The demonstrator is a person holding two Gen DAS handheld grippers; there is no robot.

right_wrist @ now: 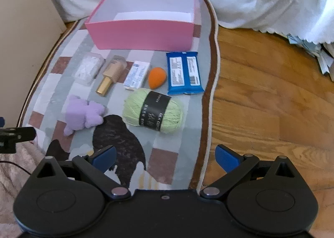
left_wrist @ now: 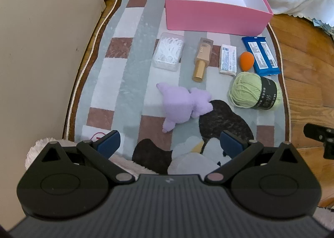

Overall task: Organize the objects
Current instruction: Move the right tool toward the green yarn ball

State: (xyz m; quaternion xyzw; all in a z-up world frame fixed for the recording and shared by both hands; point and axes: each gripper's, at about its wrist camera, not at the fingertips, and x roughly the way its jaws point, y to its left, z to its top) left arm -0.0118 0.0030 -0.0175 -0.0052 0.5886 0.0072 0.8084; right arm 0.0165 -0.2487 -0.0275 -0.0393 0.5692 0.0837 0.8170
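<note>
Nothing packed yet: pink box (left_wrist: 217,17) empty at the rug's (left_wrist: 129,83) far end, items lined up just in front. Both sets of fingers spread wide, holding nothing. Probably best to start with the purple plush (left_wrist: 183,104), nearest the left gripper (left_wrist: 170,144); pinch the body, not a limb.

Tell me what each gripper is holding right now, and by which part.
Nothing is held. The left gripper and the right gripper both stand wide open above the rug, with nothing between their pads.
</note>
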